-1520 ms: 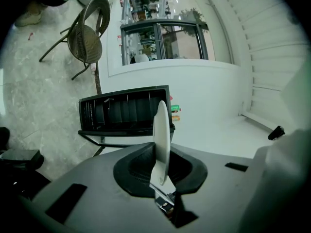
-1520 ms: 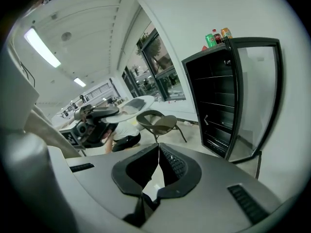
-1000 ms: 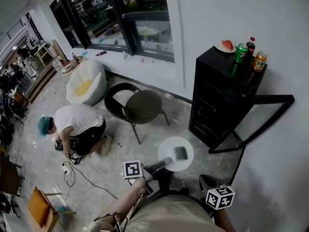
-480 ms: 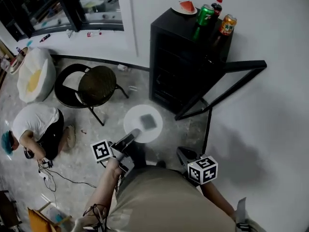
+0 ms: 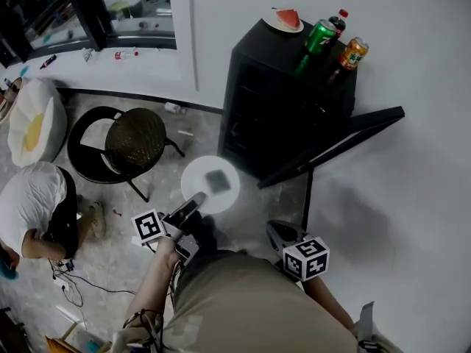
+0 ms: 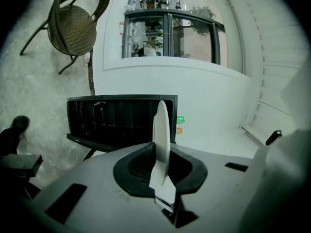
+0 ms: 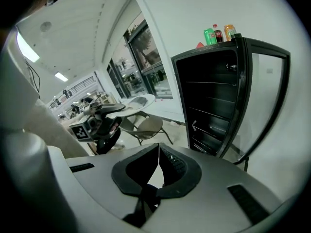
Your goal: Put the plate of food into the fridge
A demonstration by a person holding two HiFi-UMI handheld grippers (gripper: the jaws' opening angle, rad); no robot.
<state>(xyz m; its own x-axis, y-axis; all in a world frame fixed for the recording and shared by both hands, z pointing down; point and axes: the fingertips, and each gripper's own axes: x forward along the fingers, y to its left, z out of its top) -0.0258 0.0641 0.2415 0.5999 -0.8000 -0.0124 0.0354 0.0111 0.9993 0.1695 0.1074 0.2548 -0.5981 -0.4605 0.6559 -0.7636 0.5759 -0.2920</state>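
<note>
On white plate point(image 5: 194, 176), grey food piece point(image 5: 218, 180); left tool point(image 5: 196, 201) grips rim.

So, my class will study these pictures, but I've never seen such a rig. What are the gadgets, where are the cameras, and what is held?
No robot: a person holds a two-jaw gripper in each hand. The head view looks down from a camera on the person's head; the other two ride on the grippers, looking along their jaws. The left gripper is clamped on the rim of a white plate carrying a grey piece of food. The right gripper is shut and empty. Ahead stands a black fridge with its door open; on top are a watermelon slice, a green can, an orange can and a bottle.
</note>
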